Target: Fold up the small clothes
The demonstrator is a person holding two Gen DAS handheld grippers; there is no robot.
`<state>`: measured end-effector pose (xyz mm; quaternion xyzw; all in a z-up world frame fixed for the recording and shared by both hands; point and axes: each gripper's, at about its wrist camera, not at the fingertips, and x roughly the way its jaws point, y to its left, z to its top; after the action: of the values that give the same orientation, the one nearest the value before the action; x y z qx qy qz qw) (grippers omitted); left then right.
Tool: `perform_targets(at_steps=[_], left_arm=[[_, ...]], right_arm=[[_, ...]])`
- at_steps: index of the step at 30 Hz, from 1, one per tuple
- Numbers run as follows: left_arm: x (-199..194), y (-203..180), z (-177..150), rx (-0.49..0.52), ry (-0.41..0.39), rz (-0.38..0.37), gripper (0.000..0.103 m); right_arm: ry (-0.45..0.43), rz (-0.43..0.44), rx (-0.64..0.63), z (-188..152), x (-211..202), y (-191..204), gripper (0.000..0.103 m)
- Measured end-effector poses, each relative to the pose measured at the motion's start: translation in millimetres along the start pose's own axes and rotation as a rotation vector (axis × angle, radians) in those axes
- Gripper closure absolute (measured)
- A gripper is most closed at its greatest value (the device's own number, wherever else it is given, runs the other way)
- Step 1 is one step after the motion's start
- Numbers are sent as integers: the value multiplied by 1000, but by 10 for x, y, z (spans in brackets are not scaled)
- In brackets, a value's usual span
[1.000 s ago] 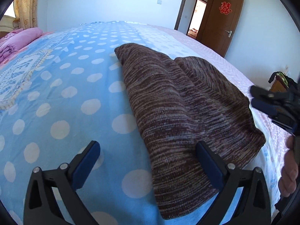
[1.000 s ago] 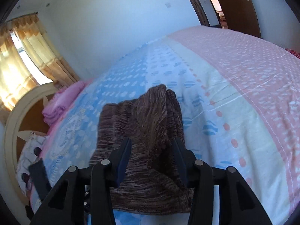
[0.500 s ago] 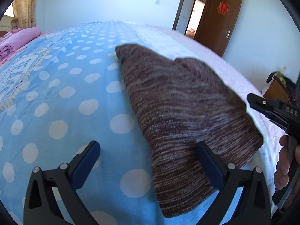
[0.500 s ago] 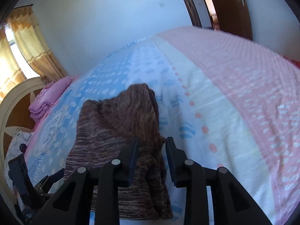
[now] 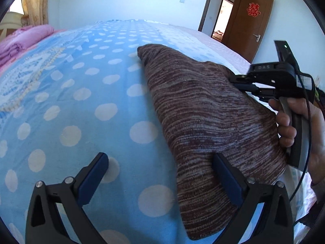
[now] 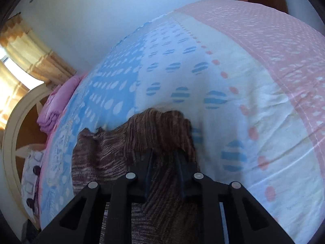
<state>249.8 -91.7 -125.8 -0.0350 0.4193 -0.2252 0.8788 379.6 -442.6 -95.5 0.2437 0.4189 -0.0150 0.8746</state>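
Since a second ago the right gripper (image 6: 163, 160) has closed its fingers, pinching the brown knit garment (image 5: 205, 109) at its right edge. The garment lies on the polka-dot bedsheet (image 5: 81, 101); the left gripper (image 5: 160, 166) hovers near, spread wide.

A brown knit cloth (image 5: 203, 118) lies on the blue bed sheet (image 5: 81, 105) with white dots. It runs from 12 o'clock down to 5 o'clock. The left gripper (image 5: 160, 166) is at 6 o'clock with its two fingers wide apart. One finger rests on the sheet and the other on the cloth. At 3 o'clock a hand (image 5: 298, 126) holds the right gripper (image 5: 241, 82), which touches the cloth's far edge. A brown door (image 5: 249, 22) stands open at 1 o'clock. Pink bedding (image 5: 24, 40) is at 10 o'clock.
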Motion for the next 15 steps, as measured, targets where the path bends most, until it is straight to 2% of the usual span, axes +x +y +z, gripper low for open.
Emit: perform_targets(at_steps=[3,7,10,12,14,15], left_arm=[[0,-13,-5,2,-6,0,0],[-5,-3,-4,-6,-10,-11,0],[-9,10,0,-13,-12,-19,0],[-1,-5,2,-7,-8,-16,0],[11,-7,6,0,-4,-16,0],[9,-9,4,2,-4,-18,0]], right_arm=[[-56,-49,-76,-116,-292,62,79],[-55,99,-210,-584,-778,313,79],[-44,58,-344,-990,-953,418,79],[44,38,-316,-1141,-862,243,83],[41,58,-281,-1204,-864,56,93],[37,70,-271,-1215,-901,10,93]])
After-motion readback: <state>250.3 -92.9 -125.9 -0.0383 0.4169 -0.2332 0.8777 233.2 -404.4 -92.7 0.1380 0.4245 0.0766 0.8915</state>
